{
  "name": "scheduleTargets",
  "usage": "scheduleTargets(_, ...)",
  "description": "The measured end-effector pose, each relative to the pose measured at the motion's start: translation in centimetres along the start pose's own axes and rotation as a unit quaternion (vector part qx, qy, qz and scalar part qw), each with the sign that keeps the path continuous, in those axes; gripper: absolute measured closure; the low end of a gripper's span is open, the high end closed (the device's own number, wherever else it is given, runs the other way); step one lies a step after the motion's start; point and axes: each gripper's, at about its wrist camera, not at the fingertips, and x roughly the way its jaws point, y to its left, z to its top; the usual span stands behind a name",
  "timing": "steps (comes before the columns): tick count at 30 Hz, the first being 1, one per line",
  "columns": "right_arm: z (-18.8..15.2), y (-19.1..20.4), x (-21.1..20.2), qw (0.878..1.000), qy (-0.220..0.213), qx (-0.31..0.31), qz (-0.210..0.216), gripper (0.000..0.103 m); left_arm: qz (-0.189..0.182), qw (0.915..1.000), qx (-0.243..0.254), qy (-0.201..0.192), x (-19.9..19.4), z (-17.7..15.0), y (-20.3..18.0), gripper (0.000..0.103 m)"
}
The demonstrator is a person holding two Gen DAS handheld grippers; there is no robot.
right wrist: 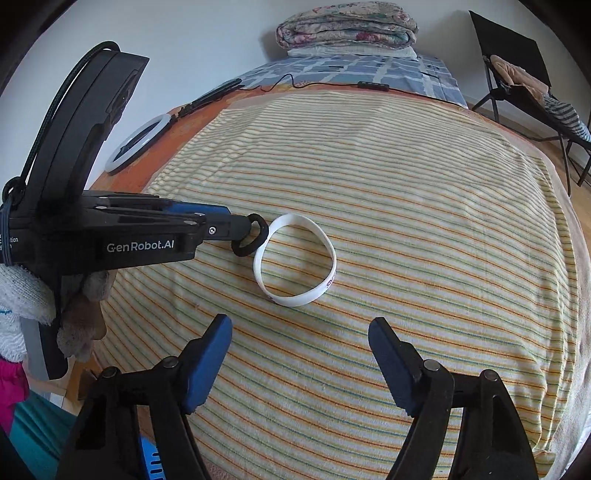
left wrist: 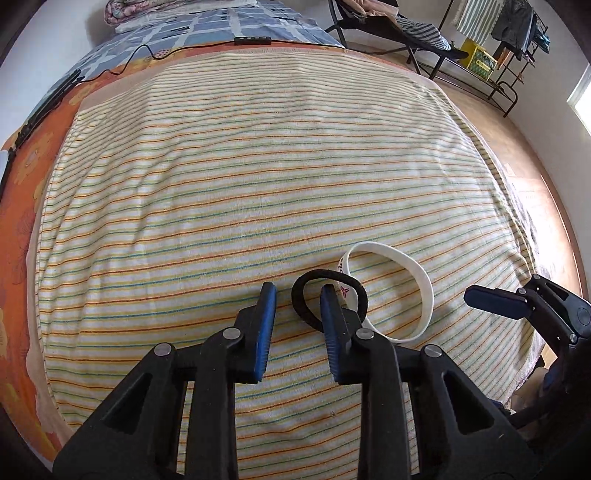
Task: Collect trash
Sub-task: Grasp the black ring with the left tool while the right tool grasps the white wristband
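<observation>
A black hair tie (left wrist: 297, 295) (right wrist: 258, 240) lies on the striped cloth and overlaps a white rubber wristband (left wrist: 425, 291) (right wrist: 295, 301). My left gripper (left wrist: 297, 295) (right wrist: 251, 230) points down at the tie. Its right finger (left wrist: 330, 306) reaches into the loop, so the tie's left strand sits between the jaws. A gap shows on both sides of the strand, so the pads do not press on it. My right gripper (right wrist: 301, 326) (left wrist: 491, 299) hovers open, near the wristband's front edge, with nothing between its fingers. A gloved hand (right wrist: 79, 314) holds the left gripper.
The striped cloth (right wrist: 406, 184) covers a bed with an orange sheet (left wrist: 22, 221). A ring light (right wrist: 136, 144), a black cable and a control box (right wrist: 373, 85) lie at the far side. A folded quilt (right wrist: 347, 29), a folding chair (right wrist: 517, 74) and a clothes rack (left wrist: 517, 29) stand beyond.
</observation>
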Motion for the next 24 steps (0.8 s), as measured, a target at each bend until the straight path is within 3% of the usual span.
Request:
scheduleTargets(2,0.1,0.1,0.3,1.000,0.001,-0.002,-0.001,0.024,0.009,0.9999,0.006,-0.004,0.1,0.2,-0.3,0.082)
scheduleTargets(4,0.4,0.1,0.8,1.000,0.003,-0.005,-0.005,0.024,0.016,0.9998,0.006,-0.008,0.2,0.3,-0.3,0.095)
scheduleTargets(20,1.5,1.3,2.7,0.998,-0.001,-0.041,-0.042,0.036,0.029,0.9994,-0.011,-0.019,-0.5,0.0,1.0,0.098)
scheduleTargets(24,1.8,1.2,2.8,0.999,-0.004,-0.041,-0.035,0.055,0.030,0.9992,-0.014,-0.020,-0.7,-0.2,1.2,0.098)
